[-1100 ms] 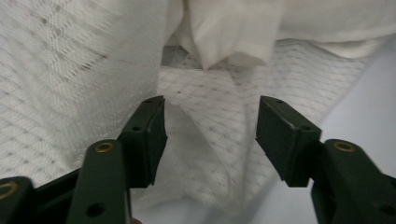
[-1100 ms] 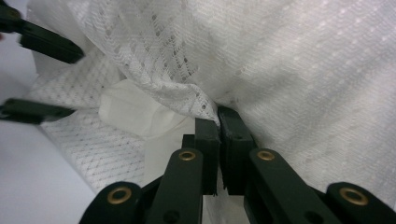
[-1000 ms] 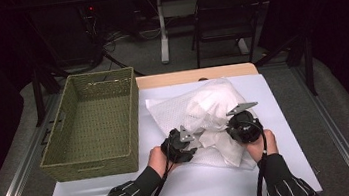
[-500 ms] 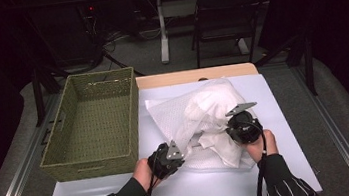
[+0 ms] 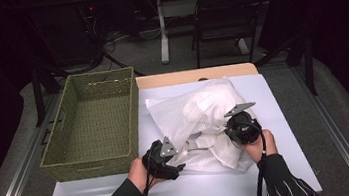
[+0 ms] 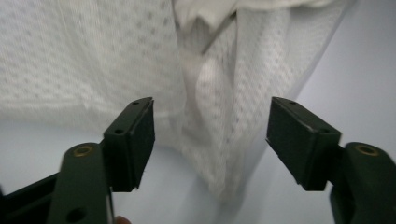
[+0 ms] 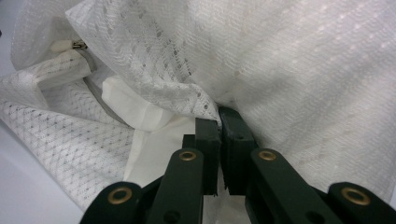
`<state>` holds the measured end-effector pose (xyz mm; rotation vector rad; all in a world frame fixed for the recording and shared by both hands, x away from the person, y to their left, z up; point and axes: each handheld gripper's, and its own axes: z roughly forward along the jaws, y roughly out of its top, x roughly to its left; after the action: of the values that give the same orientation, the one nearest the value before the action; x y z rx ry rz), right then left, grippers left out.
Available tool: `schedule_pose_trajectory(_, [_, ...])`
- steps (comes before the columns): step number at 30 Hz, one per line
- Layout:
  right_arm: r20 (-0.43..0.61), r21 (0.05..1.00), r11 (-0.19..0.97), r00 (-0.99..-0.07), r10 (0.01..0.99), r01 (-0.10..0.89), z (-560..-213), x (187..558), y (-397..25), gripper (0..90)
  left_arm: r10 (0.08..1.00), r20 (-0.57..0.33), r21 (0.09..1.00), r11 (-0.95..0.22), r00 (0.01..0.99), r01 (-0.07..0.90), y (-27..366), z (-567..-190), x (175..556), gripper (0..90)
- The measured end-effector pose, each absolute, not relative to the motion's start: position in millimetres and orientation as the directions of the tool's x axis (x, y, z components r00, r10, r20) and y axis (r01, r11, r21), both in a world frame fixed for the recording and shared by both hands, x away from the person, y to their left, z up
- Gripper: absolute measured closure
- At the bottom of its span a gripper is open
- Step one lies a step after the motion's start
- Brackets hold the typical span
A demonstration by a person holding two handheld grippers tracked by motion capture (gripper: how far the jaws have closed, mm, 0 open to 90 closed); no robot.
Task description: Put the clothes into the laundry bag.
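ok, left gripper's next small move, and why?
Probably ease the left gripper forward and close on the mesh bag edge: its jaws stand open and apart from the fabric, while the right gripper is shut on the bag.

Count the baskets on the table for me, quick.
1. A green woven basket sits on the table's left side, beside the white mesh laundry bag, ahead of the left gripper. None seems hidden.
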<state>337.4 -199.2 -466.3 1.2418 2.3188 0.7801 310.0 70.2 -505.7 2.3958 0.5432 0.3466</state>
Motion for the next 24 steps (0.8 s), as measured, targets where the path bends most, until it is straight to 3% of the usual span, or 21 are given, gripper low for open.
schedule_pose_trajectory(9, [-0.083, 0.633, 0.460, -0.537, 0.840, 0.622, -466, 337, -199, 87.3, 0.384, 0.098, 0.673, -0.705, 0.918, 0.223, 38, -498, 303, 32.4])
schedule_pose_trajectory(14, [-0.080, 0.631, 0.467, -0.546, 0.834, 0.619, -466, 338, -200, 87.2, 0.401, 0.124, 0.622, -0.744, 0.908, 0.244, 23, -523, 324, 44.0])
schedule_pose_trajectory(24, [-0.067, 0.633, 0.463, -0.552, 0.831, 0.620, -465, 338, -202, 87.1, 0.382, 0.072, 0.593, -0.759, 0.921, 0.268, 24, -546, 337, 64.8])
